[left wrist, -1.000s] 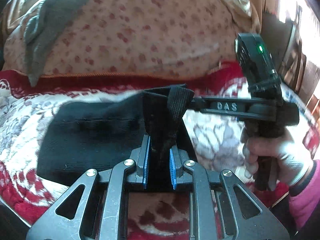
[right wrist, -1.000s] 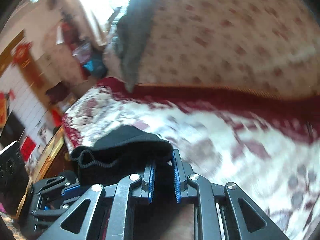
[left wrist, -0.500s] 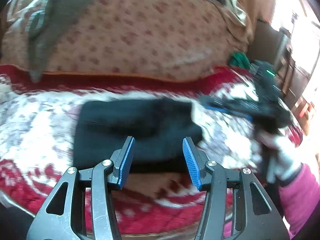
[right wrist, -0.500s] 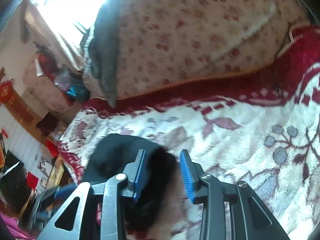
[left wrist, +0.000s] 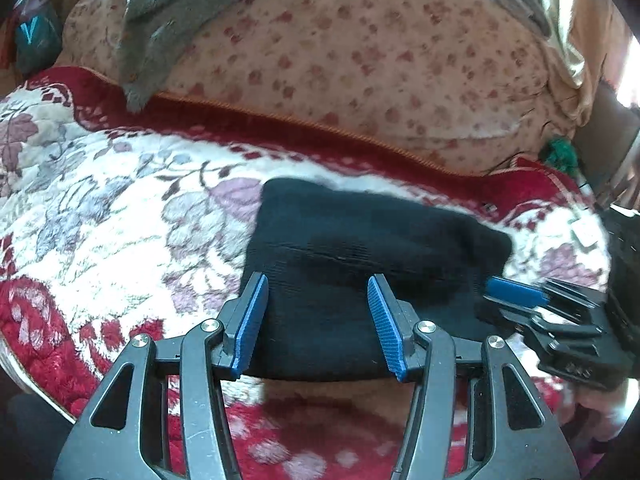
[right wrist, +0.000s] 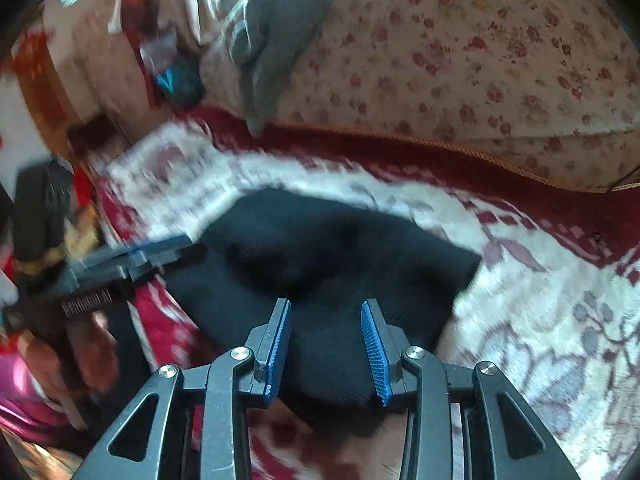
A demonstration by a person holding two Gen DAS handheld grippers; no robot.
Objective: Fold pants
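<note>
The black pants (left wrist: 360, 248) lie folded into a compact rectangle on the red and white floral blanket (left wrist: 100, 208). They also show in the right wrist view (right wrist: 320, 256). My left gripper (left wrist: 318, 316) is open and empty, its blue pads hovering over the near edge of the pants. My right gripper (right wrist: 326, 340) is open and empty above the near part of the pants. It appears in the left wrist view at the right (left wrist: 516, 296), beside the fold's right end. The left gripper shows blurred at the left of the right wrist view (right wrist: 160, 248).
A big floral cushion (left wrist: 360, 60) stands behind the blanket with a grey garment (left wrist: 168, 20) draped over its left side. The blanket's near edge (left wrist: 40, 380) drops off at the lower left. Furniture and clutter (right wrist: 80, 80) stand beyond the bed's left end.
Both grippers were shut on the pants' fabric a second ago. They opened, let go and pulled back. The pants now lie flat and folded on the blanket.
</note>
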